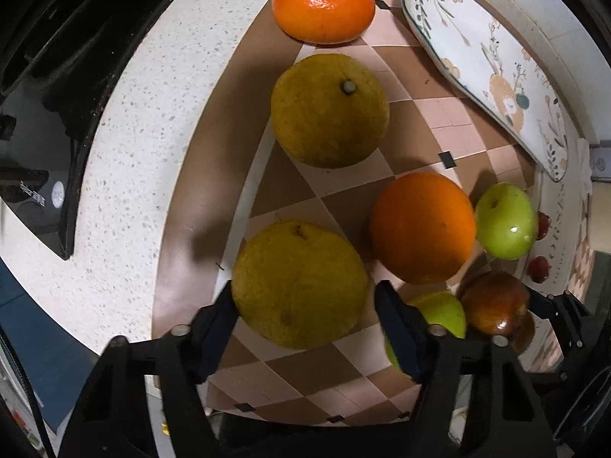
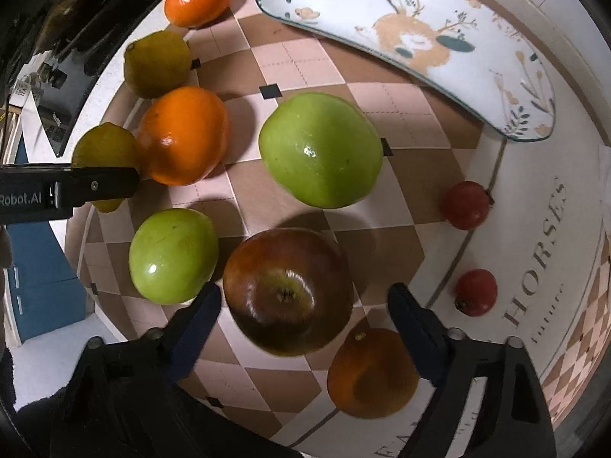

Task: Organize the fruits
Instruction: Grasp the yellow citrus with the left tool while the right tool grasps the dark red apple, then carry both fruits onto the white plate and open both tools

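The left gripper point(image 1: 303, 294) is spreading wide around a yellow-green citrus point(image 1: 299, 284); the right gripper point(image 2: 303, 297) is gaping around a dark red apple point(image 2: 288, 292) lying between its fingers.

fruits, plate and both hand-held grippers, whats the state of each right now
left hand-held gripper: open, jaws either side of a yellow citrus
right hand-held gripper: open, jaws either side of the red apple
plate: empty, on the mat
green apples: two, loose on the mat
oranges: loose on the mat, ungripped
small red fruits: two, on the mat's pale border
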`<state>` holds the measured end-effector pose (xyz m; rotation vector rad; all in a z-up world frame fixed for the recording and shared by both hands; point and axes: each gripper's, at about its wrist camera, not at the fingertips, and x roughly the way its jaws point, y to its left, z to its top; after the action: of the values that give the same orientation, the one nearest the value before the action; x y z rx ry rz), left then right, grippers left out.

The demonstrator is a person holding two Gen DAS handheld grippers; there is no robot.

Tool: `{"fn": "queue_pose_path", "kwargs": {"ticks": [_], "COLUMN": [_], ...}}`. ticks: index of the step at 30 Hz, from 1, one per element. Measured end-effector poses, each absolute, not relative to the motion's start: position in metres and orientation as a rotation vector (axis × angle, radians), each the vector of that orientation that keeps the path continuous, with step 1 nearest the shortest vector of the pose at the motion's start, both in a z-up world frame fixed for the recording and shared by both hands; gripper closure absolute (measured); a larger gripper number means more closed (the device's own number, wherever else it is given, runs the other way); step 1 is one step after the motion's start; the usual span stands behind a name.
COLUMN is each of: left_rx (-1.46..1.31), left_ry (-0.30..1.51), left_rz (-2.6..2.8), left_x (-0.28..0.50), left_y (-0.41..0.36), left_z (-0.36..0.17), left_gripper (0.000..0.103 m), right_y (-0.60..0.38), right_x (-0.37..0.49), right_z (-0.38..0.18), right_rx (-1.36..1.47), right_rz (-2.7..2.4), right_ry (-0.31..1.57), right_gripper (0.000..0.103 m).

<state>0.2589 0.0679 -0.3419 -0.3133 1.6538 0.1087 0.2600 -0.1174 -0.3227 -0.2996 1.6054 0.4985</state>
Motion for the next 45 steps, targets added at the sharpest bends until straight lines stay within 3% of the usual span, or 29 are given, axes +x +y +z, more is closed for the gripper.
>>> {"fn": "queue_pose_path", "kwargs": {"ticks": [4,13,20,24,28,34,45], "left_rx": [-0.293,-0.285,-0.357,-0.326,-0.291,-0.313,-0.389], "left_ry": [1.641,1.579,1.407,1.364,1.385,1.529,1.688], "left_rz": [0.092,0.083,0.012,-0.045,-0.068,-0.098,-0.091], "left_x": [0.254,0.250,0.275,0.326,0.385,0.464,0.508], "left_y": [0.066,0.054,0.044,0.031,0.013,-0.010,-0.022], "left_z": [-0.339,-0.303,-0.205,-0.188,-0.205,-0.265,-0.322], "left_gripper": [0.043,0.043,0.043,0.043,0.043,0.043,0.042], "right_y": [-0.112,-0.125,-0.162,-0.176,-0.189,-0.184,-0.171], "right_x": [0.260,0.264,0.291,0.321,0.373,0.442,0.503], "right_z": [-0.335,-0.336,-0.284,-0.243,-0.228,-0.273,-0.321], "right_rx": [-0.260,-0.175,0.053,0.117,0.119,0.104,0.031], "right_rz": [0.520,0.470,0.466,0.417,0.337,0.258,0.237], "right_ry": [1.613,1.588,1.521,1.420,1.359,1.387,1.453], "right_gripper": [0.035,0.036,0.036,0.036,0.036,0.036,0.036]}}
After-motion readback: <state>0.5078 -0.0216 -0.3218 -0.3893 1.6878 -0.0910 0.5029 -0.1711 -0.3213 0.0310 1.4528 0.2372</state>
